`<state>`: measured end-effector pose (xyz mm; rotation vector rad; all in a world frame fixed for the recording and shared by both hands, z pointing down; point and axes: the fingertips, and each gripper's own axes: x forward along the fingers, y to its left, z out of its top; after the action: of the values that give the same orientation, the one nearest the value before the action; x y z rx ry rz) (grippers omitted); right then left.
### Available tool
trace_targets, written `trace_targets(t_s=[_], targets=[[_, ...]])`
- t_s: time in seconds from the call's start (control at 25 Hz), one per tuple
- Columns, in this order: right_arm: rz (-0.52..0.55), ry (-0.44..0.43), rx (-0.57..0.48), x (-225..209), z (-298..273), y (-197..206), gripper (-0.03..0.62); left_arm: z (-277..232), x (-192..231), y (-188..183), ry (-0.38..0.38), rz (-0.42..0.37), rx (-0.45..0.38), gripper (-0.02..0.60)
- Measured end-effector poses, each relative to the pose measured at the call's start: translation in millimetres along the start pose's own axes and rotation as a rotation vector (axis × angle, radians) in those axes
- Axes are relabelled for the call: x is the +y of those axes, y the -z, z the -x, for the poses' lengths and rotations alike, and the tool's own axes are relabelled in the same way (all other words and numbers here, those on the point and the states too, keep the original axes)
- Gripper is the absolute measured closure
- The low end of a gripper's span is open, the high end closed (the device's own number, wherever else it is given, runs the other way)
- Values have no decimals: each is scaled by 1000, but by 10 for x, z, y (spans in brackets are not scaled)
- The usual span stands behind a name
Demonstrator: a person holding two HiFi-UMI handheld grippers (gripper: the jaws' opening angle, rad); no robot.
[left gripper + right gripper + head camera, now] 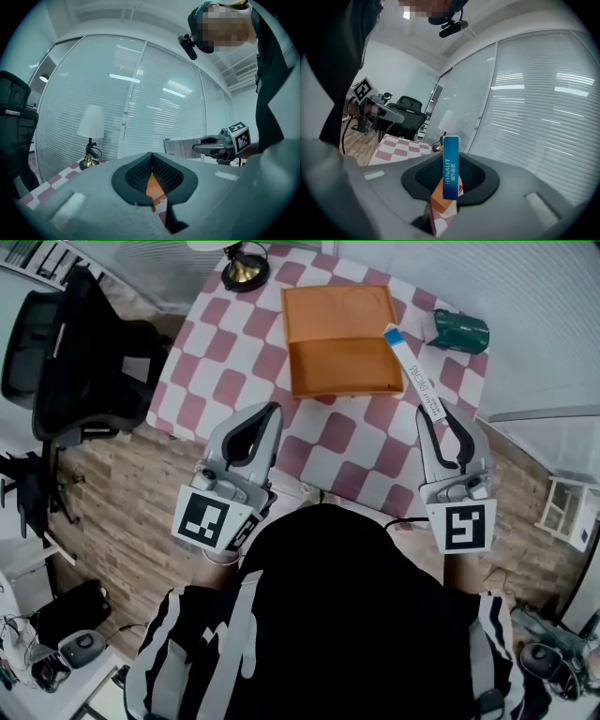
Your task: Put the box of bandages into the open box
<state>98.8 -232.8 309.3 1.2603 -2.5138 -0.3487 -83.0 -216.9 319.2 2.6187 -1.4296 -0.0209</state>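
The orange open box [337, 338] lies flat on the checked table [347, 442], lid folded back at the far side. My right gripper [437, 416] is shut on the box of bandages [412, 371], a slim white and blue carton that sticks forward past the orange box's right edge. In the right gripper view the carton [451, 164] stands upright between the pads, with the orange box [440, 201] below it. My left gripper [272, 411] hovers near the table's front left, its jaws together with nothing in them. The orange box [153, 185] shows beneath its pads.
A dark green cup [459, 331] lies on its side at the table's far right. A small lamp [246, 268] stands at the far edge. A black office chair [75, 352] is left of the table, on the wooden floor.
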Motion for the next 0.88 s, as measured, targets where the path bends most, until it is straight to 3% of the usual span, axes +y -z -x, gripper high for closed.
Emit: trace_targets(t_s=[0.08, 0.24, 0.6, 0.88], targets=[[53, -16, 18, 77, -39, 45, 522, 13, 10, 19, -2, 0, 4, 586], [256, -103, 167, 293, -93, 297, 522, 23, 41, 41, -9, -4, 12, 586], [344, -177, 269, 499, -226, 584, 522, 74, 109, 85, -34, -11, 27, 586], [476, -236, 341, 600, -339, 859, 522, 106, 152, 128, -54, -6, 38, 586]])
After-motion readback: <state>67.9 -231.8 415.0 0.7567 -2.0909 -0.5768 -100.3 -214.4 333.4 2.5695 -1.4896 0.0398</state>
